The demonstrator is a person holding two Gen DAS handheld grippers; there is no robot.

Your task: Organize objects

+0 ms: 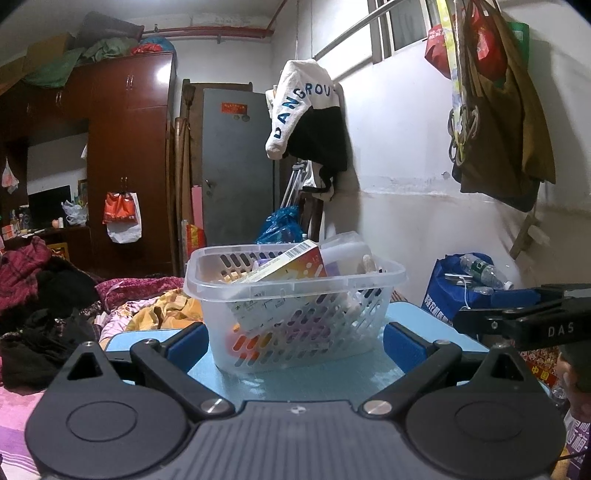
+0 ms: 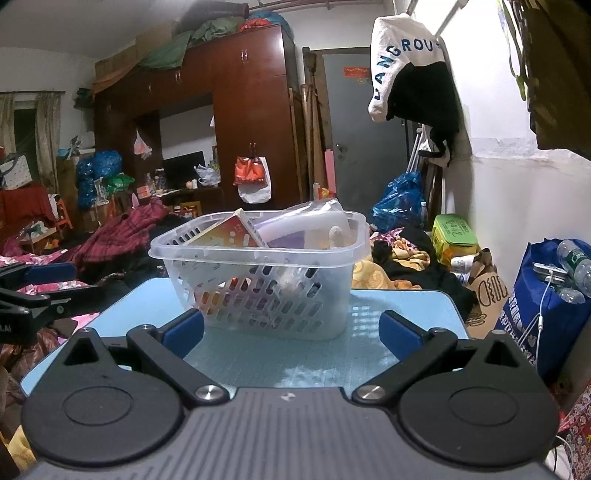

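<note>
A clear slotted basket [image 1: 295,295] stands on the light-blue table [image 1: 314,380] at twelve o'clock from both claws — it holds an orange carton [image 1: 291,264] leaning against its rim and a pale tub [image 2: 306,225]. Left claw [image 1: 295,347] and right claw [image 2: 291,332] are both spread wide, gripping nothing, just short of the basket.

Standing far left, a dark wooden wardrobe [image 1: 129,147]; beside it, a grey door [image 1: 236,162]; hanging on the white wall [image 1: 406,147] right, bags [image 1: 498,110]; glaring overhead, window [image 1: 406,22] light
</note>
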